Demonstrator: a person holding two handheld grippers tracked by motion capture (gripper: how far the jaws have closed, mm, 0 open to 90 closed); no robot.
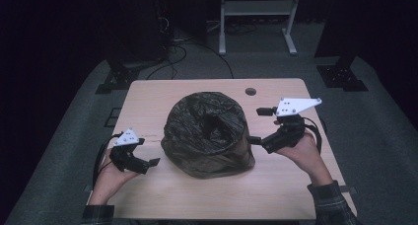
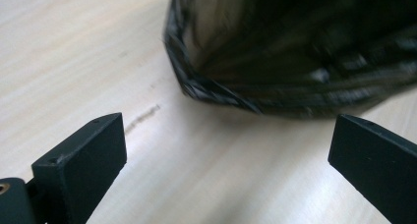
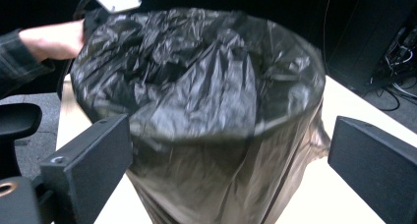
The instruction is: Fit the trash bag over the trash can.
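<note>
A round bin lined with a crinkled black plastic bag stands in the middle of the wooden table, its mouth facing up. My left gripper sits low at the bin's left, open, with bare tabletop between its jaws and the bag's bottom edge just ahead. My right gripper hangs raised at the bin's right, open, apart from it. Its camera looks across the bag-covered rim, with nothing pinched by the right gripper. Beyond the bin shows the person's left hand.
A round cable hole is in the table's far right part. Behind the table stand a white frame and dark stands, with cables on the grey floor. A black chair armrest is near the table's edge.
</note>
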